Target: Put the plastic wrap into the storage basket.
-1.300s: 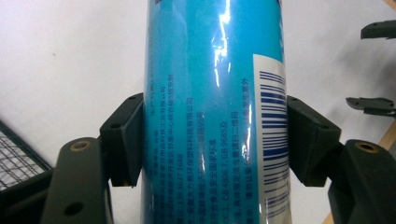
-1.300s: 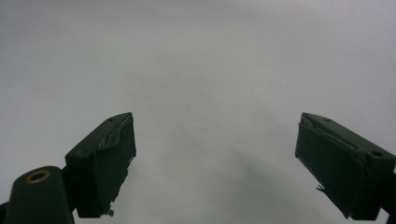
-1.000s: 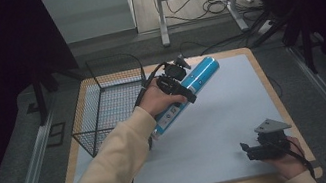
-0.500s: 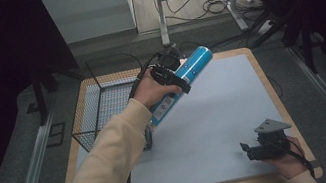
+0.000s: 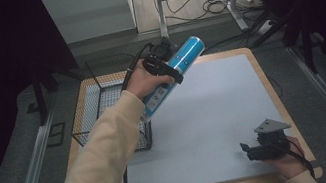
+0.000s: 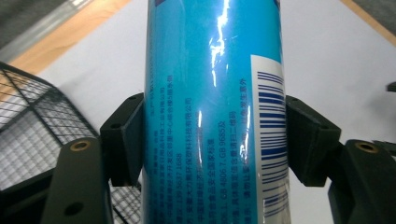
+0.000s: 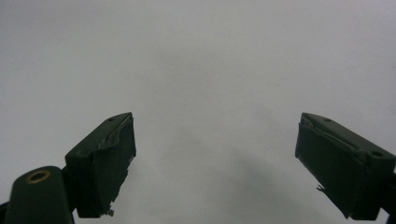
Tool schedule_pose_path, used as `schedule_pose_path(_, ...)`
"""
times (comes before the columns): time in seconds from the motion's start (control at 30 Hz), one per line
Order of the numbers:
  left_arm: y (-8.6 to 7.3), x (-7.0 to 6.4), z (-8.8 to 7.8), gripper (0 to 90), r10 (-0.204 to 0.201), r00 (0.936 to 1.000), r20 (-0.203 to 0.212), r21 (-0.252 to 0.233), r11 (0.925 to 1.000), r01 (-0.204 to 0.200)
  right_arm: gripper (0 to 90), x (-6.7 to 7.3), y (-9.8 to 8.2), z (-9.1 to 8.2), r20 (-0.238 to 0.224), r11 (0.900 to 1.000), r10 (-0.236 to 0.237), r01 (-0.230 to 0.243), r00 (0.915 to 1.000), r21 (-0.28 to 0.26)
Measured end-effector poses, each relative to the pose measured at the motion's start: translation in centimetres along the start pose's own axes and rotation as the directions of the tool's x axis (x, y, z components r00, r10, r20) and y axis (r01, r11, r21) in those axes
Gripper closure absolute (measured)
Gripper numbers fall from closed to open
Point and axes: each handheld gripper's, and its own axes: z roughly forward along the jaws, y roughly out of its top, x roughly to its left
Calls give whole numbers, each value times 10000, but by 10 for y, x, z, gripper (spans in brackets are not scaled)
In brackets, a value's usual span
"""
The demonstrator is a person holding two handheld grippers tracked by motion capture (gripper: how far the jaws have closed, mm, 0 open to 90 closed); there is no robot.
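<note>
Holding tall blue cylindrical can [image 5: 176, 75] clamped mid-body in left gripper [image 5: 163, 68] fingers, tilted toward two o'clock beside black wire basket [image 5: 103, 109], likely for stowing; right gripper [image 5: 262, 147] fingers apart, idle at five o'clock on table [image 5: 215, 112].

A tall blue can [image 6: 212, 112] with small printed text and a barcode on a white panel stands between the left tool [image 6: 212, 140], whose two black jaws press on its sides. Behind lie the pale bench [image 6: 336, 56] and a black wire basket [image 6: 32, 126].
</note>
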Motion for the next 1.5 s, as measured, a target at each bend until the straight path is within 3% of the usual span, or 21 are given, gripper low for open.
schedule_pose_path(0.03,1,2,-2,313,129,9999,-76,91,9999,-129,125,0,0,0,-2,10000,-17,17,10000,25)
schedule_pose_path(0.2,4,11,-7,313,-70,9999,-126,-132,9999,68,126,-1,0,0,53,10000,-59,59,10000,46)
schedule_pose_path(0.47,6,25,-9,313,-88,9991,-425,-29,10000,86,126,-1,0,0,66,10000,-59,58,10000,54)
schedule_pose_path(0.9,0,45,-8,313,-231,9976,-654,109,9997,239,126,-1,0,0,126,10000,-47,47,9999,25)
schedule_pose_path(1.17,-7,60,-7,313,-233,9948,-996,257,9993,260,127,-1,-1,0,167,10000,-72,71,9998,57)
schedule_pose_path(1.37,-13,75,-5,313,-470,9925,-1125,336,9981,511,129,0,0,0,252,10000,-95,96,9996,-27)
schedule_pose_path(1.5,-18,87,3,313,-727,9872,-1418,401,9961,791,129,1,-1,0,204,9999,-128,127,9997,61)
